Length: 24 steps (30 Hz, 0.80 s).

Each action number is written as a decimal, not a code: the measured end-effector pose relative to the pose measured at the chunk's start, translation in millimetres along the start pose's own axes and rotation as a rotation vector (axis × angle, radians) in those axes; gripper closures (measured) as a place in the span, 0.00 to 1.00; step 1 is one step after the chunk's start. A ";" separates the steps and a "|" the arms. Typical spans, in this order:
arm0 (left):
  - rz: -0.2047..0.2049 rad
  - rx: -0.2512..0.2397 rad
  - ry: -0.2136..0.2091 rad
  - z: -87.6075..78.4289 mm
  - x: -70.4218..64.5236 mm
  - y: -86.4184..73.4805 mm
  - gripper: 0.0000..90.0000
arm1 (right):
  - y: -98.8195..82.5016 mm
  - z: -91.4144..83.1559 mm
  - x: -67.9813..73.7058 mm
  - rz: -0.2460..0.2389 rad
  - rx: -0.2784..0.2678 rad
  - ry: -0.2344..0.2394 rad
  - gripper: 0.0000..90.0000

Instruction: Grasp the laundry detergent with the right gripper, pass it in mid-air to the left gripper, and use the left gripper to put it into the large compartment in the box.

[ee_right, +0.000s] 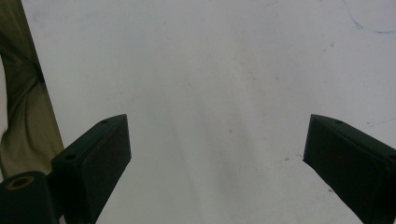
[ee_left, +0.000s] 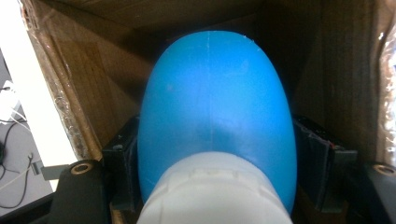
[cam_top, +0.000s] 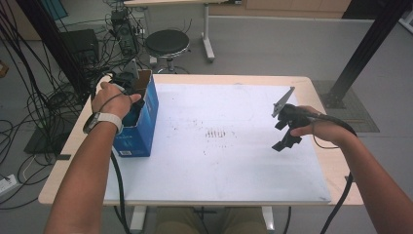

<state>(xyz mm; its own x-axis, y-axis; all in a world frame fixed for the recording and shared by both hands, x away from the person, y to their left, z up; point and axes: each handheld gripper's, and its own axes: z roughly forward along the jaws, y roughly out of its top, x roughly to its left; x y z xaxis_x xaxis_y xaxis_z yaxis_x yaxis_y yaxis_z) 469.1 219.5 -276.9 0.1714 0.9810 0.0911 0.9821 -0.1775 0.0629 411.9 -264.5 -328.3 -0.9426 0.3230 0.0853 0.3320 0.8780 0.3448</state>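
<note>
Blue plastic bulb-shaped object [ee_left: 217,107] with a white ribbed collar at its near end: located inside the cardboard box [cam_top: 141,113], between the jaws of the left hand-held gripper [ee_left: 217,158]. Jaws flank its widest part very closely; whether the pads press on it cannot be told, and no gap is discernible on either side.

Box: brown cardboard interior, blue printed outer walls, open top; stands upright near the left edge of the tabletop [cam_top: 224,78], partly on the white sheet [cam_top: 219,165]. In the high view the left hand [cam_top: 111,100] reaches down into it with the left hand-held gripper.

Right hand-held gripper [ee_right: 215,154]: jaws wide apart, nothing between them, white sheet beneath. In the high view it is held above the right part of the sheet, well apart from the box.

Sheet: white, scuffed with dark marks near its centre.

Beyond the tabletop: black round stool [cam_top: 167,43], tangled cables [cam_top: 34,92] on the floor.
</note>
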 end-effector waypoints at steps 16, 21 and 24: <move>0.019 -0.022 -0.010 -8.8 1.2 -4.4 0.31 | 4.4 2.5 1.7 -0.010 0.004 0.007 0.08; 0.025 -0.032 -0.007 -14.8 1.8 -7.1 0.28 | 4.6 3.1 2.6 -0.012 0.010 0.008 0.08; 0.029 -0.041 -0.013 -18.8 3.2 -8.4 0.27 | 4.6 2.0 3.1 -0.013 0.009 0.006 0.08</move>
<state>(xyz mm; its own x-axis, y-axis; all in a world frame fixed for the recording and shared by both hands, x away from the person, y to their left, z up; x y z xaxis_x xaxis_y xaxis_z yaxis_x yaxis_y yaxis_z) 459.9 222.7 -258.5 0.2007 0.9763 0.0809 0.9729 -0.2084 0.1006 410.6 -258.8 -328.2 -0.9470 0.3093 0.0864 0.3199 0.8855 0.3371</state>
